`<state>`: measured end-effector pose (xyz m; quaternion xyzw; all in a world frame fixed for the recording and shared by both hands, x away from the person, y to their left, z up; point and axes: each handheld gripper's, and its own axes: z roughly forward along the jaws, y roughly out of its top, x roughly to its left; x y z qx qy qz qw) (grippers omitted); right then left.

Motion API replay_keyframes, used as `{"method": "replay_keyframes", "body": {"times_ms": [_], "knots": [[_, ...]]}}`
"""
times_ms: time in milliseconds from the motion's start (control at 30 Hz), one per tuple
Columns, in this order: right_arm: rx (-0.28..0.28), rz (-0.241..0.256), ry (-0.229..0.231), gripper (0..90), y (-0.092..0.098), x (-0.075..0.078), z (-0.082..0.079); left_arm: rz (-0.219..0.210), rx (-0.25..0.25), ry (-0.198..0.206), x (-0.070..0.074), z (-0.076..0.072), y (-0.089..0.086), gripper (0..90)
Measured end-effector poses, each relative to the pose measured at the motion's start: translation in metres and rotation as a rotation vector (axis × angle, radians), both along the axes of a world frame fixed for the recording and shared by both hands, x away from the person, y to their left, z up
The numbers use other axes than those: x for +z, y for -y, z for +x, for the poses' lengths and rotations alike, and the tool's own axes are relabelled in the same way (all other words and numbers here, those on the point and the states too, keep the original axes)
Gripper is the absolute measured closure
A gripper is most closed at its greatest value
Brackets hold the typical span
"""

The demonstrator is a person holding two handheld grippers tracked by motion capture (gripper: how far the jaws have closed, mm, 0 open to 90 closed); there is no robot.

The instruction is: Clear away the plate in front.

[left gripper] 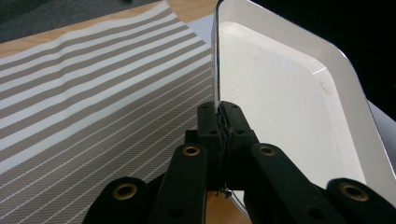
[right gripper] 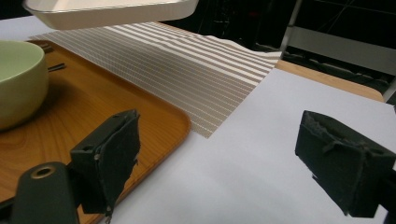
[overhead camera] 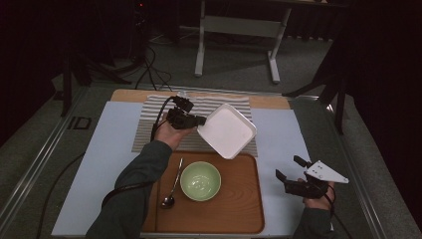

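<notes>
Cable is trailing from my left gripper [overhead camera: 195, 121], which I am holding above the striped placemat [overhead camera: 149, 122] with its jaws pinched tight on the rim of the white square plate [overhead camera: 226, 130]. In the left gripper view those jaws are meeting on the plate's [left gripper: 285, 102] thin edge, and the plate is standing tilted, its hollow face turned to the right of that view, with the placemat [left gripper: 93, 116] stretching away at the left. Seen from above, the plate is hanging in the air over the placemat's near edge and the far rim of the wooden tray [overhead camera: 239, 204]. On the tray, a spoon [overhead camera: 171, 188] is lying just left of the green bowl [overhead camera: 200, 180], close beside it. Further right, I am keeping my right gripper [overhead camera: 292, 173] over the pale blue table cover [overhead camera: 278, 149], just beside the tray, its jaws spread wide and gripping nothing. In the right gripper view the plate [right gripper: 112, 11] is showing at top left, above the bowl [right gripper: 18, 79] and the tray [right gripper: 121, 112].
</notes>
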<state>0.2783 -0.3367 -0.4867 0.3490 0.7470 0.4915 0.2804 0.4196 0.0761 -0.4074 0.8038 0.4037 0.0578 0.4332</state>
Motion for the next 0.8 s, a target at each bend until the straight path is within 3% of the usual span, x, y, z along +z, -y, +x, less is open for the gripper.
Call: {"method": "replay_keyframes", "body": {"times_ms": [500, 800], "knots": [[-0.004, 0.005, -0.002, 13.4, 0.001, 0.0, 0.0, 0.013, -0.118, 0.012, 0.004, -0.02, 0.018, 89.0], [-0.004, 0.005, -0.002, 13.5, 0.001, 0.0, 0.0, 0.057, -0.19, 0.004, -0.002, -0.028, 0.03, 89.0]]}}
